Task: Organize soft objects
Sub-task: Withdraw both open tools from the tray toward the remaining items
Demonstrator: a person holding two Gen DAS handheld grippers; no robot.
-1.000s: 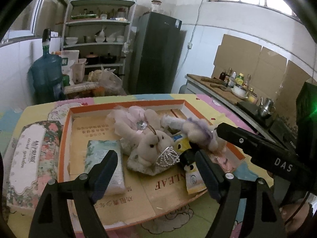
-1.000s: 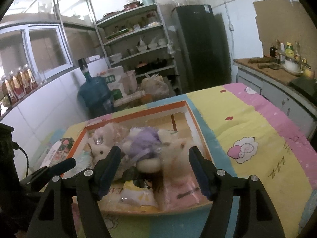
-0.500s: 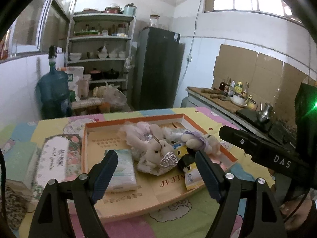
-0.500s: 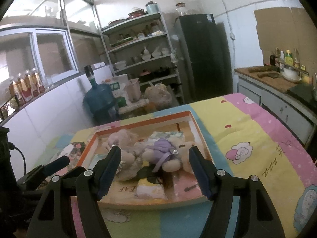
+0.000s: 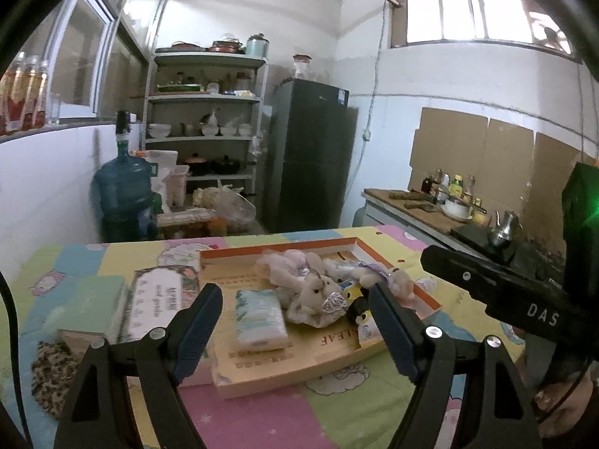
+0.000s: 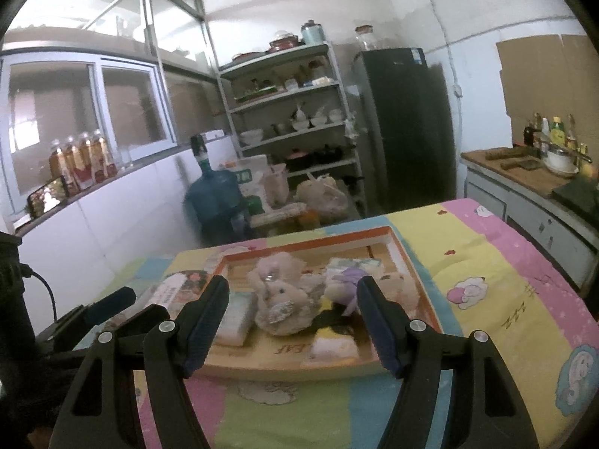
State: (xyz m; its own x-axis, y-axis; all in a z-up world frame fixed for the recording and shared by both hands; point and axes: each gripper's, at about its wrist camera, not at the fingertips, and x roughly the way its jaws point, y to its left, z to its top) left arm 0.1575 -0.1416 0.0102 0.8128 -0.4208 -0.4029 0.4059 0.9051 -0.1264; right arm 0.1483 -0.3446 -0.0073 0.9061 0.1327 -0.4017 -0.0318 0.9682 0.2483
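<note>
Table (image 5: 262, 422) with a pastel cartoon cloth (image 6: 498, 299) fills the foreground. On it sits a shallow cardboard tray (image 5: 277, 364) with an orange rim, holding all the soft things. Fridge (image 5: 310, 153), shelf rack (image 5: 204, 119) and water jug (image 5: 121, 196) stand at the back wall; counter (image 6: 524, 176) with bottles on the right.

Outside the tray, left of it: a floral tissue box (image 5: 159, 299), a pale green box (image 5: 90, 303) beside that, a speckled item at the table's near left edge, too blurred to tell.

In the tray: tissue pack (image 5: 258, 318) at the left; cream plush pile (image 5: 303, 288) in the middle, one toy wearing a silver tiara (image 5: 331, 305); purple-dressed plush (image 6: 346, 280) to its right, touching the pile; small yellow packet (image 5: 365, 331) at the near right.

Left gripper (image 5: 295, 321) released, jaws wide, nothing between them, in the air short of the tray. Right gripper (image 6: 292, 312) likewise released and empty, above the near table edge, well short of the plush.
</note>
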